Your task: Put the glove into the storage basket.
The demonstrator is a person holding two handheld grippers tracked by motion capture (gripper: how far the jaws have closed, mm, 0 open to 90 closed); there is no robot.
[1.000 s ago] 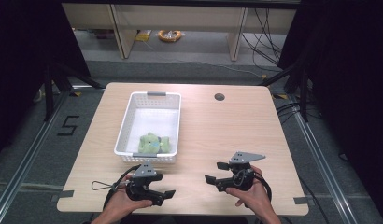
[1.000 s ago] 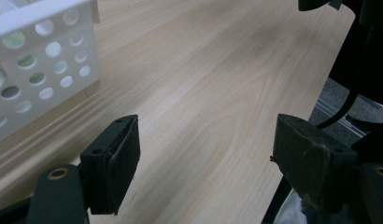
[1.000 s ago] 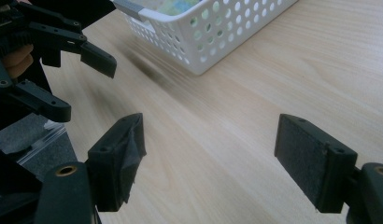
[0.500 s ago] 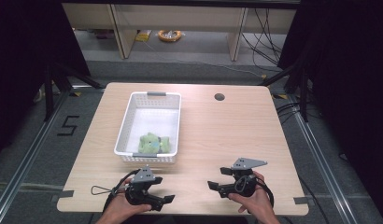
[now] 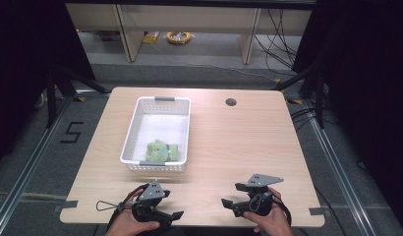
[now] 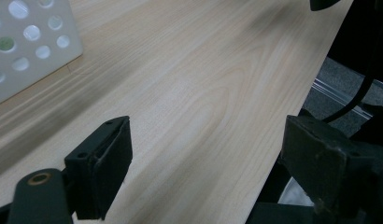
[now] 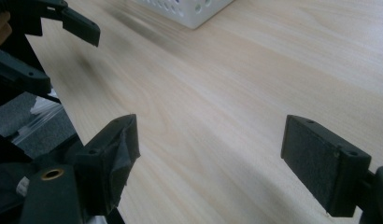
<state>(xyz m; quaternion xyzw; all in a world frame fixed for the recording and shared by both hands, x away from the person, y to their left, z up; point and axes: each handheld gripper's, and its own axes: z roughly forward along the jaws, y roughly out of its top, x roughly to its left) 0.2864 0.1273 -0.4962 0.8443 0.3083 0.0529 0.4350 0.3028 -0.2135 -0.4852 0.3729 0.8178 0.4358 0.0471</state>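
Observation:
A white perforated basket [image 5: 158,105] stands on the wooden table [image 5: 239,140], left of centre. A green soft thing [image 5: 160,151] lies at its near end. My left gripper [image 5: 172,215] is held at the table's near edge, just in front of the basket, with its jaws pointing right. It is open [image 6: 208,158] over bare wood with nothing between the jaws. My right gripper [image 5: 229,202] sits at the near edge to the right, pointing left. It is also open [image 7: 210,154] and holds nothing. The basket's corner [image 6: 26,42] appears at the top left of the left gripper view.
A round cable hole [image 5: 231,102] sits at the table's far side. The left gripper's black jaw [image 7: 77,25] reaches in at the top left of the right gripper view, near the basket's corner [image 7: 189,9]. Grey floor and rails surround the table.
Both hands have drawn back toward the table's near edge. The grippers stay open. The basket and the green thing have not moved.

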